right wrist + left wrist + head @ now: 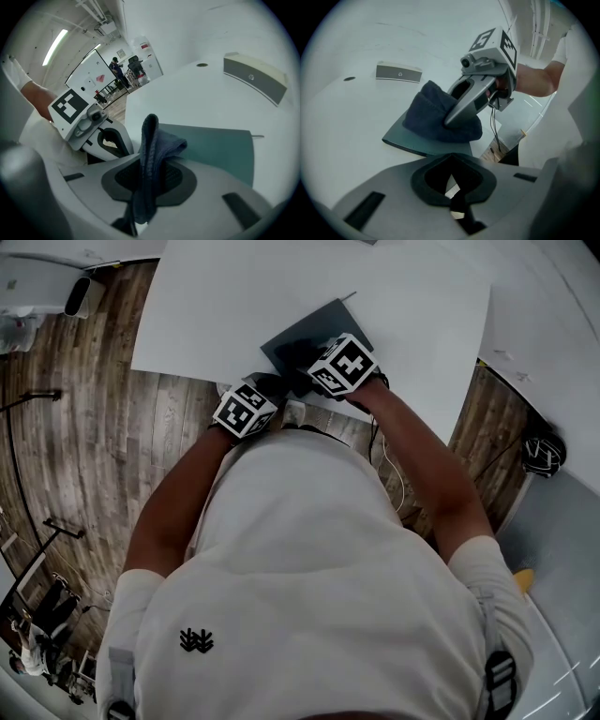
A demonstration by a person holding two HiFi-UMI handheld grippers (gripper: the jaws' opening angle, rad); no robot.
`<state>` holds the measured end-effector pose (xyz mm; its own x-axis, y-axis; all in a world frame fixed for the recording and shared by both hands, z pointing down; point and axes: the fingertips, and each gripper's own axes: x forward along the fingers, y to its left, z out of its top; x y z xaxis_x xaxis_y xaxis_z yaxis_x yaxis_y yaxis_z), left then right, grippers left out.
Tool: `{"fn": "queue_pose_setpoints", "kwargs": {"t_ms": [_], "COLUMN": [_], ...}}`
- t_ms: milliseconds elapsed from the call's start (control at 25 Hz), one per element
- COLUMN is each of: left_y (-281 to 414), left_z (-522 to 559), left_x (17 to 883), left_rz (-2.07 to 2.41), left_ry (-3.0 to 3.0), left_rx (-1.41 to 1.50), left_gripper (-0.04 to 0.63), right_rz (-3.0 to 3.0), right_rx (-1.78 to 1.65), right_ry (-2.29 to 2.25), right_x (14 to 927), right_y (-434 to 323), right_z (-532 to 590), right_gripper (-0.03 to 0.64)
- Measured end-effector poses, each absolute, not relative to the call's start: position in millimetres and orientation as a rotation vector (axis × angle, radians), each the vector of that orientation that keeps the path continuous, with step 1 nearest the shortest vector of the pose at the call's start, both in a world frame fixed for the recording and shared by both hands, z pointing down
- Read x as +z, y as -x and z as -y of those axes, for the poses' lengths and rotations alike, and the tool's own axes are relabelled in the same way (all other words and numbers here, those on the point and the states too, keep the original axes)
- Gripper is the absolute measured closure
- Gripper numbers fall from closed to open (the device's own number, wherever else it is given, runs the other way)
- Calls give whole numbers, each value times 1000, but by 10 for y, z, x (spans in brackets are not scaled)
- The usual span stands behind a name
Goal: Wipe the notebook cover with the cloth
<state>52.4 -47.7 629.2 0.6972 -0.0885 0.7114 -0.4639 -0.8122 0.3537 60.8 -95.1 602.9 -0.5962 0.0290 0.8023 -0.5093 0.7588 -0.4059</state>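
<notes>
The right claw is clenched on a dark blue cloth, a fold of which stands up between its jaws. The rest of the cloth is bunched beneath the claw and pressed onto the cover of a dark grey-green notebook. The notebook lies flat on the white desk, close to the near edge, and the cloth sits on the end nearest the person.

The left claw has its jaws drawn together with nothing between them. It hangs at the desk's near edge, just beside the notebook's near corner and the right claw, and is not touching the cover.

Farther back on the desk, well apart from the notebook, lies a flat grey box.
</notes>
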Motion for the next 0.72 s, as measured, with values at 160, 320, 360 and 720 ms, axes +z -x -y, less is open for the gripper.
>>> {"fn": "queue_pose_setpoints", "kwargs": {"t_ms": [160,320,360,720], "left_y": [-548,-547,-545,-538], "left_z": [484,473,473,480], "left_x": [6280,6288,6288,6277], "left_rz": [411,411,410,396], "left_ry": [-2374,-2371,-2370,-2354], "left_rx": [959,965,963,962], "left_gripper": [589,589,589,589], "right_rz": [2095,2086,2085,2030], "right_rx": [821,852,856,853], "right_ry": [-328,-354,-364,-513], "right_x": [6090,6123,6126,6147], "right_y": [-456,-619,-679,-1330], "right_z": [954,1035,1070,1434], "right_gripper": [554,553,552,552]}}
